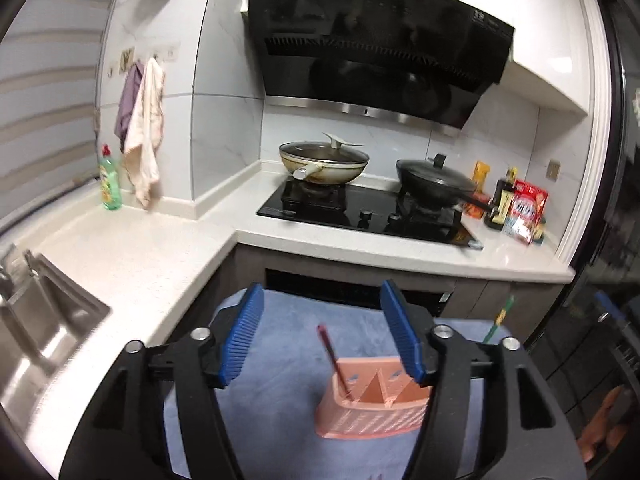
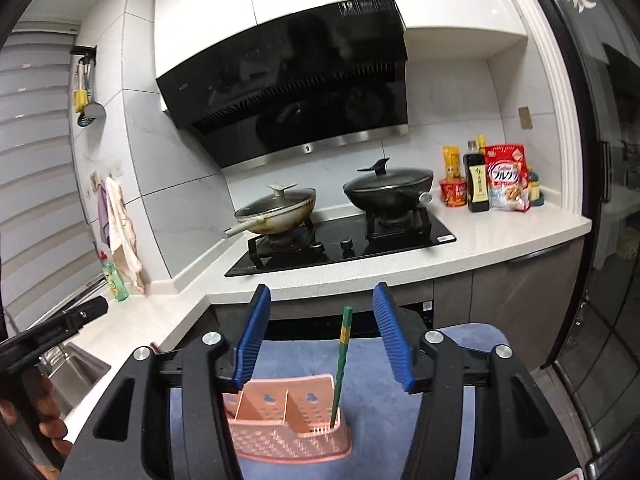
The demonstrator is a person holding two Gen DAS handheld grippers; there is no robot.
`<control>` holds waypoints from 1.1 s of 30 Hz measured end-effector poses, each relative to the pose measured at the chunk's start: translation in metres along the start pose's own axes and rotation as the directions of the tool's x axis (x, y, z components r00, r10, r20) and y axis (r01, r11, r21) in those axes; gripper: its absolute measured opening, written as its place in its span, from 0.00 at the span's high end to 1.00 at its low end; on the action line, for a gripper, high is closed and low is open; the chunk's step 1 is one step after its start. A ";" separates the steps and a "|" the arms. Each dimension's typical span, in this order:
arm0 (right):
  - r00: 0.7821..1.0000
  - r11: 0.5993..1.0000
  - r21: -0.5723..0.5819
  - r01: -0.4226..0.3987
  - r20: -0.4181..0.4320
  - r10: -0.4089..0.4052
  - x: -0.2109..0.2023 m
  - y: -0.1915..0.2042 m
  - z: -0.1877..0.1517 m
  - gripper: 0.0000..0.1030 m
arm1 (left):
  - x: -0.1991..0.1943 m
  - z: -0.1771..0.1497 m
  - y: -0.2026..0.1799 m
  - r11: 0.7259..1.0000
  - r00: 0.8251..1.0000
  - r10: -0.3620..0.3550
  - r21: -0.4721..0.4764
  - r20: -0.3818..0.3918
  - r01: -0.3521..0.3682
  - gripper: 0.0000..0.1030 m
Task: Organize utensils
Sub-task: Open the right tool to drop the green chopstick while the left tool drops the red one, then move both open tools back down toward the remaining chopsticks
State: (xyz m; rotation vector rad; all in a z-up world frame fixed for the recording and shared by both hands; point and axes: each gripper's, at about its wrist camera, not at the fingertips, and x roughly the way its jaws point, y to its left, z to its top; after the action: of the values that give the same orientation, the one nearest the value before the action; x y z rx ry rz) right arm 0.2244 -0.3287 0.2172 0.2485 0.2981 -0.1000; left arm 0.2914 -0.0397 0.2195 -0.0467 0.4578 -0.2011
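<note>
Hovering above a blue cloth (image 1: 280, 344), the left gripper (image 1: 320, 332) points forward and slightly down toward the kitchen corner, its blue ribbed pads spread wide with nothing between them. The right gripper (image 2: 320, 336) hangs in much the same pose over the same cloth, its jaws likewise released and empty; the person's hand (image 2: 48, 420) on the other tool shows at the lower left edge of the right wrist view. One pink utensil holder (image 2: 280, 428) stands on the cloth, below and between the fingers in both views, touching neither gripper. It is a perforated plastic caddy with a curved front wall and inner dividers that split it into compartments. Two chopsticks stand in it: one dark red chopstick (image 1: 334, 364) leaning in a compartment at one end, and one green chopstick (image 2: 340, 364) with a yellow band standing nearly upright in the compartment at the opposite end. The green one's top shows in the left wrist view too, past the gripper's right finger. Beyond the cloth, a black cooktop (image 2: 344, 248) carries two lidded pans: one cream pan (image 1: 324, 162) and one black pan (image 1: 434, 184). One green bottle (image 1: 109, 178) stands on the white counter (image 1: 132, 252) near the sink (image 1: 44, 320).
</note>
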 end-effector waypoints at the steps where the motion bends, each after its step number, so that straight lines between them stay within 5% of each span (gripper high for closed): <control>1: 1.000 1.000 -0.011 0.001 0.000 -0.001 -0.009 0.002 -0.001 0.46 | -0.005 -0.002 -0.001 1.000 1.000 0.005 0.010 -0.002 -0.005 0.39; 15: 0.988 0.994 -0.113 0.011 -0.150 -0.028 -0.116 0.015 -0.108 0.40 | -0.076 -0.118 0.001 0.992 0.988 0.068 0.117 -0.136 -0.052 0.37; 33: 0.910 0.991 -0.110 0.074 -0.398 -0.112 -0.153 0.000 -0.267 0.42 | -0.098 -0.269 0.015 0.994 0.934 0.102 0.076 -0.343 -0.081 0.37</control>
State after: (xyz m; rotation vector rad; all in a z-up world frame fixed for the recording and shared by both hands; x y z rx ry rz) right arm 0.0046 -0.2508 0.0161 0.1602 0.7267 -0.1283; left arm 0.0884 -0.0051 0.0197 0.0717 0.8041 -0.1309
